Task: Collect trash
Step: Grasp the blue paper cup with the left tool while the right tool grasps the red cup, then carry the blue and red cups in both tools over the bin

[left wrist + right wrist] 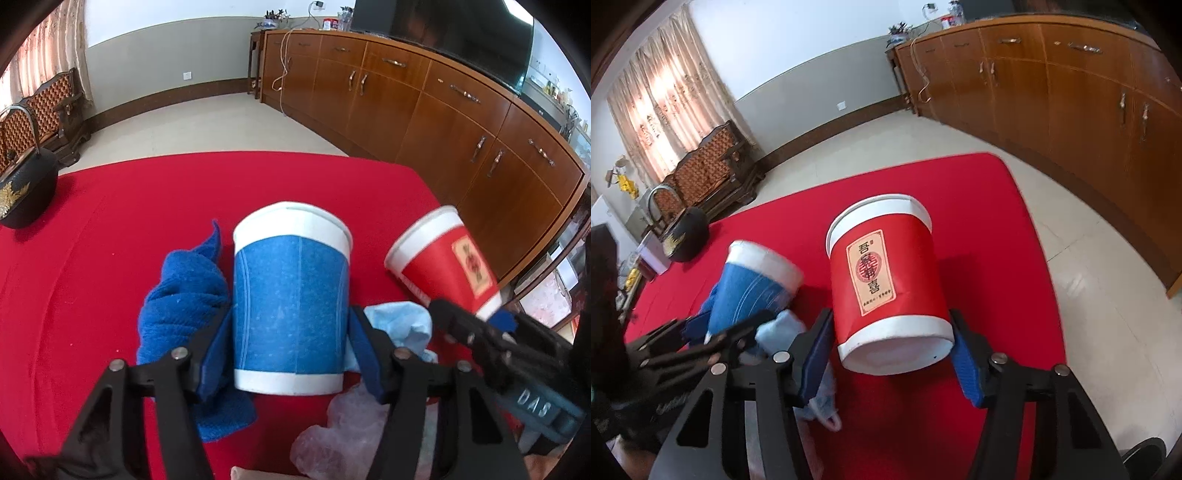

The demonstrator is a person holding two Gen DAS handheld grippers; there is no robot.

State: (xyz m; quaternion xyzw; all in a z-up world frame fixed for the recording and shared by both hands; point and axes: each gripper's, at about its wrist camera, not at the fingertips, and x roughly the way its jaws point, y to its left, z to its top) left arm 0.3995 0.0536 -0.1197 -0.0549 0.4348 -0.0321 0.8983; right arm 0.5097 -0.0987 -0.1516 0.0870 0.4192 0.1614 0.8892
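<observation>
A blue paper cup (pixel 291 306) with white bands sits between the blue pads of my left gripper (pixel 291 314), which press on both its sides. In the right wrist view this blue cup (pixel 753 284) hangs tilted over the red tablecloth (pixel 990 206). A red paper cup (pixel 886 280) with a label is tilted, its base toward the camera. My right gripper (pixel 891 317) is shut on its lower part. The left wrist view shows the red cup (pixel 443 258) at the right, held by the right gripper (pixel 469 321).
A dark blue cloth (pixel 181 299), a light blue cloth (pixel 402 325) and crumpled clear plastic (pixel 343 435) lie on the red table under the cups. A black kettle (pixel 26 184) stands at the far left. A long wooden cabinet (pixel 443 110) runs along the right.
</observation>
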